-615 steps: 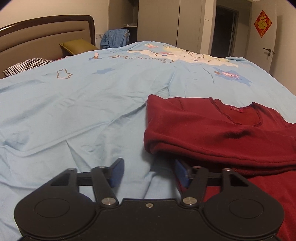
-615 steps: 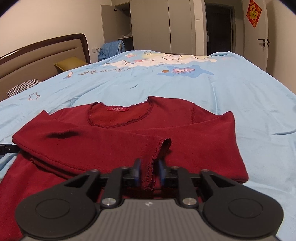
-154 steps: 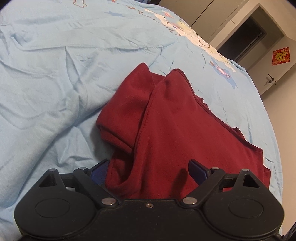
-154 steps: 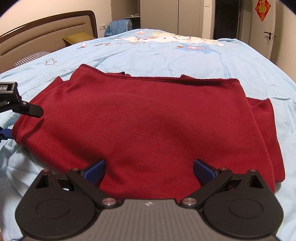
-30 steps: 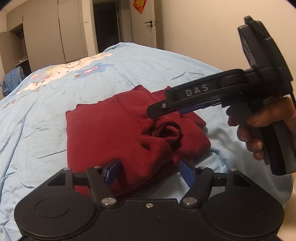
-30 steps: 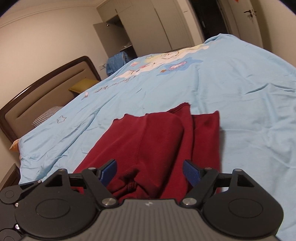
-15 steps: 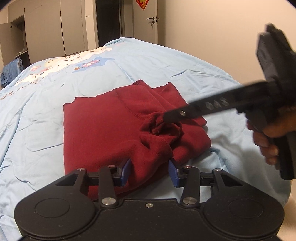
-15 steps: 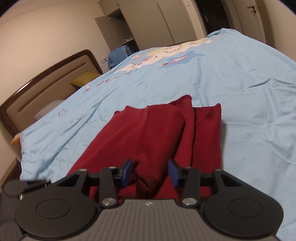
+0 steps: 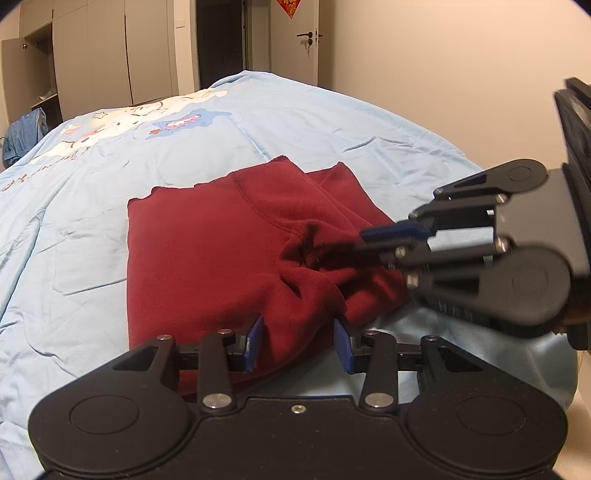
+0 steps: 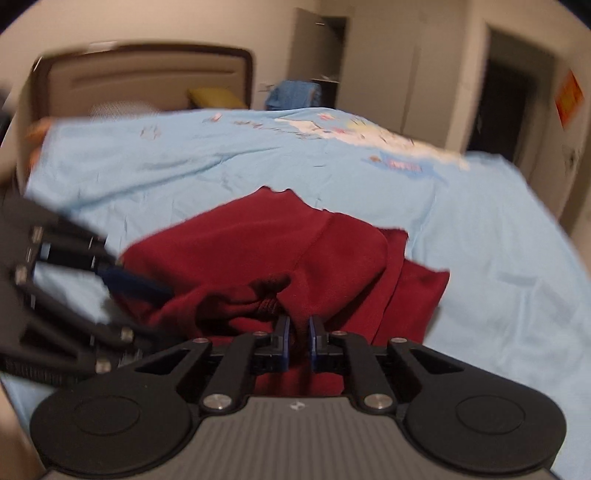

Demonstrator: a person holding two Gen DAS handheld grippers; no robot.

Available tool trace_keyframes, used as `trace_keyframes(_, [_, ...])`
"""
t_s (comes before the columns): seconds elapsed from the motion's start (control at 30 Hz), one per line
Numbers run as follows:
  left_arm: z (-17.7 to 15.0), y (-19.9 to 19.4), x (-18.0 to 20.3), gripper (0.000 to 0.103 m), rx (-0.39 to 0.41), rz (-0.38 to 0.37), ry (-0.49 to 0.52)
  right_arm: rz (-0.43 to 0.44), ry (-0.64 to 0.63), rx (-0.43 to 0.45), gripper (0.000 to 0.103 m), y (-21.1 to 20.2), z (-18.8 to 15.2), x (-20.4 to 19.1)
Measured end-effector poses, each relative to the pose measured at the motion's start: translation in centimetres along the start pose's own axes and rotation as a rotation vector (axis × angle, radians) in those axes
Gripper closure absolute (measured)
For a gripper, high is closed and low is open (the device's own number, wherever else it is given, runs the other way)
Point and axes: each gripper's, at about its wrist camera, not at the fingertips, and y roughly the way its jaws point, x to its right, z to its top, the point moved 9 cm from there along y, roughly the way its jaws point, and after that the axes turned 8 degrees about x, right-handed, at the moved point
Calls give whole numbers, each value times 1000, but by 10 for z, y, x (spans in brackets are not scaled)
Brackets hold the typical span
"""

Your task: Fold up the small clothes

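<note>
My right claw (image 10: 297, 341) is closing on the fleecy maroon top (image 9: 207, 254); my left claw (image 9: 297, 345) clamps its bunched corner.

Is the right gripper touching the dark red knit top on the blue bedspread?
Touching. The right wrist view shows the right gripper closing, its blue pads pinching a bunched fold of the dark red knit top with no gap visible.

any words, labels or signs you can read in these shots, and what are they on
Nothing can be read for certain.
Red paper door sign: cut off at the frame's top; in the right wrist view blurred.
Light blue cartoon-print bedspread: reddish lettering at its left edge, too small and distorted to read.
Black right tongs: raised marking on the body, blurred.
Dark red folded garment: no label showing.
</note>
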Motion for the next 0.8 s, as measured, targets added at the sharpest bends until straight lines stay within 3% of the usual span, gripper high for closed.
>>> trace_keyframes(0.1, [0, 0, -1, 60, -2, -2, -3, -16, -106, -16, 92, -2, -7, -16])
trace_keyframes(0.17, [0, 0, -1, 61, -2, -2, -2, -15, -84, -20, 92, -2, -9, -17])
trace_keyframes(0.3, [1, 0, -2, 61, -1, -6, 1, -1, 94, 18, 83, -9, -2, 4])
trace_keyframes(0.37, [0, 1, -2, 61, -1, -5, 3, 13, 198, 32, 62, -9, 3, 21])
trace_keyframes(0.43, [0, 1, -1, 61, -1, -5, 2, 26, 291, 43, 55, -4, 6, 35])
trace_keyframes(0.63, [1, 1, 0, 61, 0, -3, 8, 65, 534, 29, 53, 31, 7, 70])
trace_keyframes(0.8, [1, 1, 0, 61, 0, -3, 10, 48, 615, -25, 54, 60, -2, 82])
